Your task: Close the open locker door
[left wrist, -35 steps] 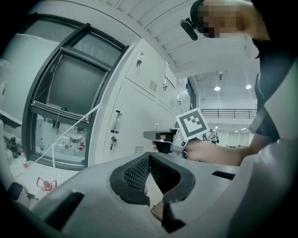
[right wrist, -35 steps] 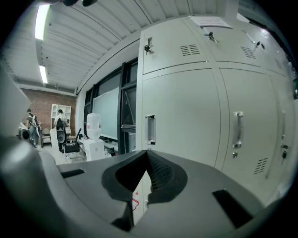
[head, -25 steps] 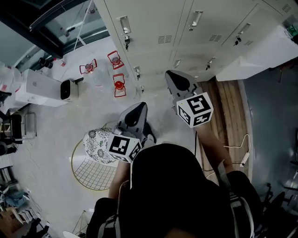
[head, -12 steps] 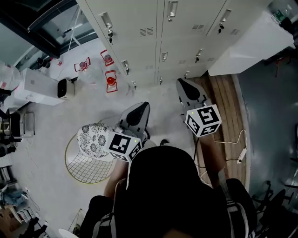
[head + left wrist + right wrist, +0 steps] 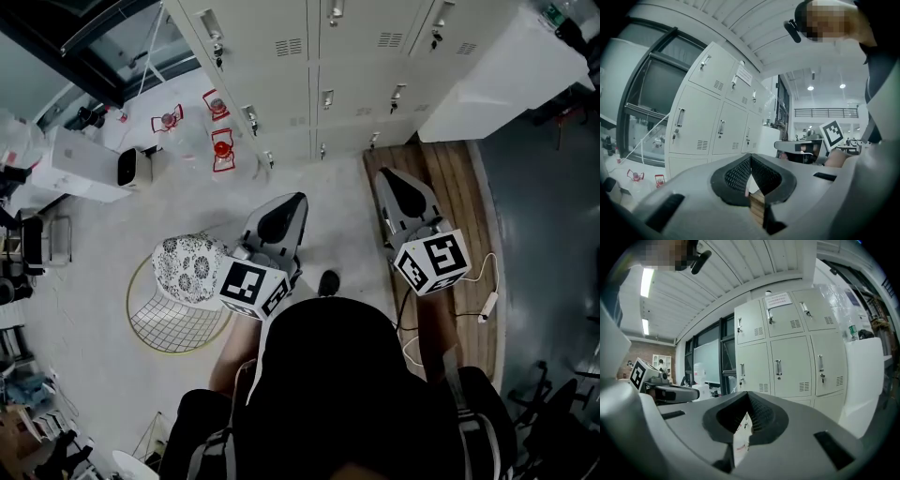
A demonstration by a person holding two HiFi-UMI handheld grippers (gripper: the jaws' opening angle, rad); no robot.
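The lockers [image 5: 356, 56] are cream. The floor [image 5: 328, 216] is pale grey, beside brown wooden planks [image 5: 450, 187]. The chair [image 5: 164, 323] is gold wire, its cushion [image 5: 187, 267] black-and-white floral. The left gripper [image 5: 286, 208] and right gripper [image 5: 389, 183] are grey, with black-and-white marker squares.

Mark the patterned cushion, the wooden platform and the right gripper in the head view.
patterned cushion [image 5: 187, 269]: head view, middle of its top face.
wooden platform [image 5: 461, 192]: head view, bare planks right of the gripper.
right gripper [image 5: 385, 176]: head view, front tip where its shut jaws meet.
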